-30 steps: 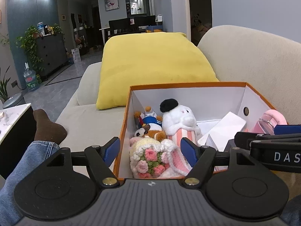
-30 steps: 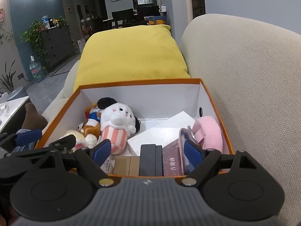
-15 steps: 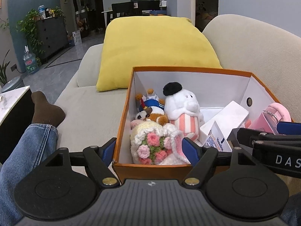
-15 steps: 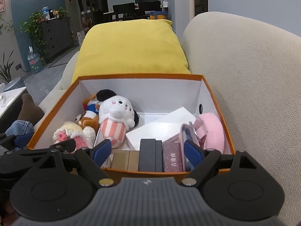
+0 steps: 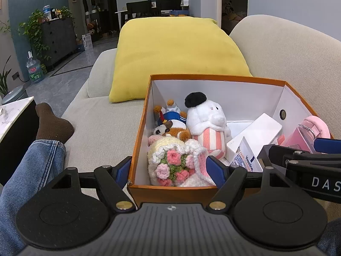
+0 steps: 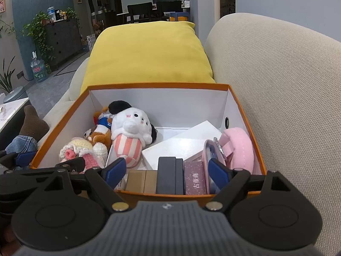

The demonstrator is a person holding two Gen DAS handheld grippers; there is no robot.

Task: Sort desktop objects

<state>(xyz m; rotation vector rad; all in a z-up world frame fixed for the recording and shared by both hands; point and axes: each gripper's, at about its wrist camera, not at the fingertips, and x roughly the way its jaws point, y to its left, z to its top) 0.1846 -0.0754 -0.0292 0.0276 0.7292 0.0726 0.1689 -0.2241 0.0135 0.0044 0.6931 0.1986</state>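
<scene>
- The box, orange outside and white inside, sits on the sofa against the backrest, with a yellow pillow just behind it.
- It is already well filled. The plush toys are grouped on its left side: a crochet bouquet nearest, a small brown toy behind it, and a white plush with a black tuft upright beside them.
- On the right side lie a white carton, a pink pouch leaning on the right wall, and a row of small boxes standing along the near wall.
- The left tongs are spread apart and empty, straddling the box's near left corner with the bouquet between the tips but untouched.
- The right tongs are likewise apart and hold nothing, hovering over the row of small boxes at the near wall.
- Judged from this, the sorting looks far along: toys to one side, boxed goods to the other. No loose object waiting outside the box is visible in either view.
- The step in hand seems to be a check or a choice of what to handle next.
- A next move would call for lowering one pair of tongs onto a single item; the soft bouquet needs a deep bite, the tightly packed small boxes a narrow entry.
</scene>
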